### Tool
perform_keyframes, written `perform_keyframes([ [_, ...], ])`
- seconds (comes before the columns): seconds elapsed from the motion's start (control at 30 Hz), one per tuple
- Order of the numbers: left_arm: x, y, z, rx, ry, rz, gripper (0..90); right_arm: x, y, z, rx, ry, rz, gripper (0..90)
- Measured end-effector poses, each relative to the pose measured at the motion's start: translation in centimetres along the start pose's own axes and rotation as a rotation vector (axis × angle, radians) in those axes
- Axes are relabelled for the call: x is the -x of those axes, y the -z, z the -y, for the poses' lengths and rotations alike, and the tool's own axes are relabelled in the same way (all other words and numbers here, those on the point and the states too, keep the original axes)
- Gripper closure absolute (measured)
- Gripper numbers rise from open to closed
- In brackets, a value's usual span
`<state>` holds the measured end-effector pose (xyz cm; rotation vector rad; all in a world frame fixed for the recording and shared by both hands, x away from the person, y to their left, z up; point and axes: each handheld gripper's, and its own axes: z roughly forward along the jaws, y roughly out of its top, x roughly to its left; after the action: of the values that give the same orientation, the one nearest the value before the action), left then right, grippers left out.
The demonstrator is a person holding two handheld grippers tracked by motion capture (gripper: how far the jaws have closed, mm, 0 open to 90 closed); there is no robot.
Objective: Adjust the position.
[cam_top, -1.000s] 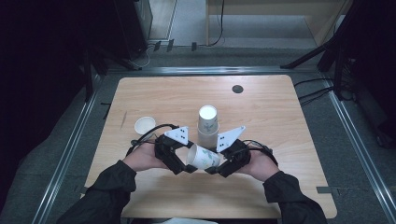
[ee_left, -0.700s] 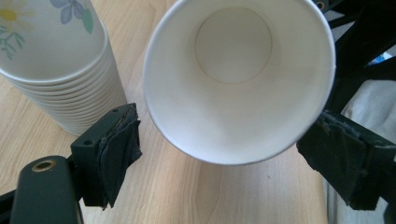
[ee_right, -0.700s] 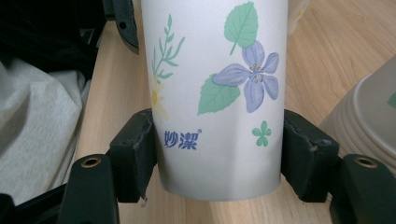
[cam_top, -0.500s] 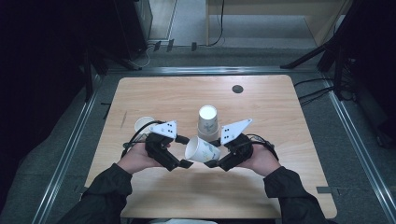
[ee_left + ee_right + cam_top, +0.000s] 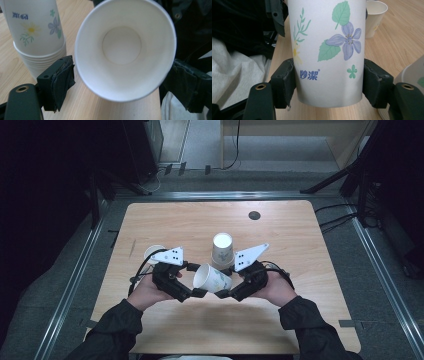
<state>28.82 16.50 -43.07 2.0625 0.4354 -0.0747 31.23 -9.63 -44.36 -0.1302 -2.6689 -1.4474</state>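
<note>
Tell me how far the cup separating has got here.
One cup already stands upright on the table, left of the stack. In hand: the right tongs clamp a second flowered cup, its mouth facing the open left tongs. The stack's other cups remain.

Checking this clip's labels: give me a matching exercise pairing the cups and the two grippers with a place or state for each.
Things:
1. held cup
2. cup stack
3. single cup
4. left gripper

Places or states:
A. upside down in the middle of the table
B. jaws apart on either side of an open cup mouth
C. upright behind the left gripper's plate
D. on its side, clamped near its base by the right gripper

Pairs: 1-D, 2-A, 3-C, 4-B
</note>
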Motion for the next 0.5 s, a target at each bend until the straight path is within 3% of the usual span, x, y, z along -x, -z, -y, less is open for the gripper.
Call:
perform_keyframes([
  [0.27, 0.09, -0.16, 0.01, 0.062, 0.036, 0.021, 14.5, -0.12, -0.49, -0.2, 0.012, -0.006, -0.027, 34.2],
  [0.5, 0.3, -0.14, 0.07, 0.07, 0.019, 0.015, 22.2, -0.2, -0.79, -0.23, 0.011, -0.012, -0.042, 34.4],
])
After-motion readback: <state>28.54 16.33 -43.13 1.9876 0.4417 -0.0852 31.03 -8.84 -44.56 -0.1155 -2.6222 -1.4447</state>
